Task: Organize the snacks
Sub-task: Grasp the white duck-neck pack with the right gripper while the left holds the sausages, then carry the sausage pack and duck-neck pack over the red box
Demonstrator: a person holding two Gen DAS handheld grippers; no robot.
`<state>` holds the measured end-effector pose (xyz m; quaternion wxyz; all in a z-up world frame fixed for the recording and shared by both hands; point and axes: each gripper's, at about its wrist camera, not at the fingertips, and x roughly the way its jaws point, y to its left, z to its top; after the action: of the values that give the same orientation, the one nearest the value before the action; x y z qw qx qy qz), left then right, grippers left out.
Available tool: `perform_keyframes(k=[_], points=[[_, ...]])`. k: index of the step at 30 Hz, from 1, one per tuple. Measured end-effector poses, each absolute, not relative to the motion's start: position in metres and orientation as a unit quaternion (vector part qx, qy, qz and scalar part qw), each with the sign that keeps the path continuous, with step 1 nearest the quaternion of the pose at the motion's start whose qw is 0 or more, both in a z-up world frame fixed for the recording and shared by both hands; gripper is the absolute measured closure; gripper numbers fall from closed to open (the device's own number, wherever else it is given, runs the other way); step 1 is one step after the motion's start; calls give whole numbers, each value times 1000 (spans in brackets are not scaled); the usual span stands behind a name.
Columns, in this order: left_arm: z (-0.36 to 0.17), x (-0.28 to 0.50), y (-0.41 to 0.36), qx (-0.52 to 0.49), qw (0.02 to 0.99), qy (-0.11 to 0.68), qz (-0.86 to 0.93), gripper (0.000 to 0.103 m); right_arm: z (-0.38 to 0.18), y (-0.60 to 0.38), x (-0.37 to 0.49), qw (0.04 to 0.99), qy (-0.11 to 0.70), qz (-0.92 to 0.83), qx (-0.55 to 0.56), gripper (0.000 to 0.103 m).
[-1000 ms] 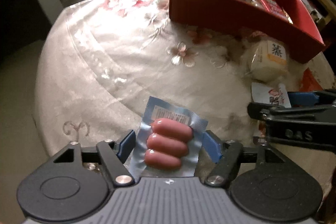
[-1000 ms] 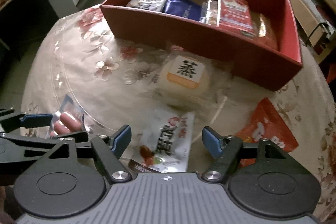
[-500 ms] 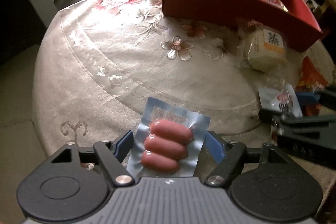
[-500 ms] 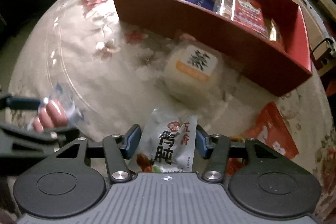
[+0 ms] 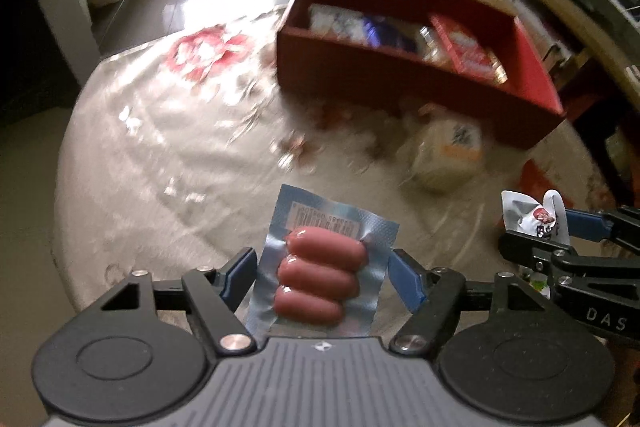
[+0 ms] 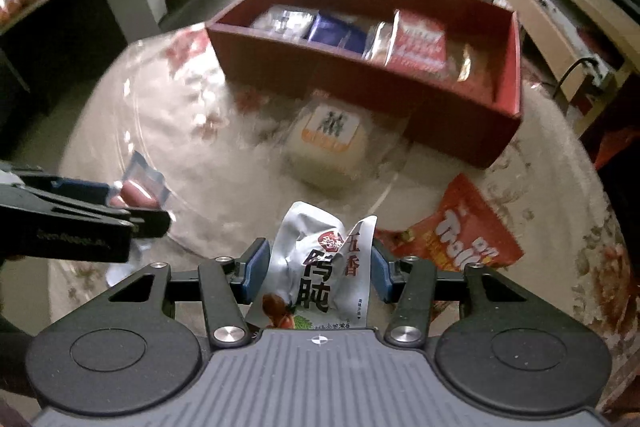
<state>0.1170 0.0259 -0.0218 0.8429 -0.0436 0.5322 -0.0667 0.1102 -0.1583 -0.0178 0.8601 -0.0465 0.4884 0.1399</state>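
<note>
Left wrist view: left gripper (image 5: 322,273) half closed, blue pads pinching the sides of a sausage pack (image 5: 320,277) (three pink links sealed in blue foil), lifted clear of the floral tablecloth (image 5: 160,163). Beyond it a red box (image 5: 400,79) with packets lined up inside; a round bun (image 5: 448,157) in clear wrap just in front of the box wall, blurred. At the right edge, the right gripper (image 5: 560,227) with a white pouch.

Right wrist view: right gripper (image 6: 316,267) having just been closing, now narrow and clamped on a white snack pouch (image 6: 316,271) with black characters, crumpled between the pads, raised off the cloth. Orange-red packet (image 6: 452,231) flat on the table just right of it.
</note>
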Motion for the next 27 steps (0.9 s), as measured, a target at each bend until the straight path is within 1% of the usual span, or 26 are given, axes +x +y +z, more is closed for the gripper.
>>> perform_keyframes(k=[14, 27], points=[[12, 157, -1, -38, 867, 491, -76, 28, 15, -179, 137, 887, 443, 127, -15, 43], [23, 179, -16, -15, 880, 470, -71, 28, 27, -185, 157, 897, 425, 120, -10, 43]])
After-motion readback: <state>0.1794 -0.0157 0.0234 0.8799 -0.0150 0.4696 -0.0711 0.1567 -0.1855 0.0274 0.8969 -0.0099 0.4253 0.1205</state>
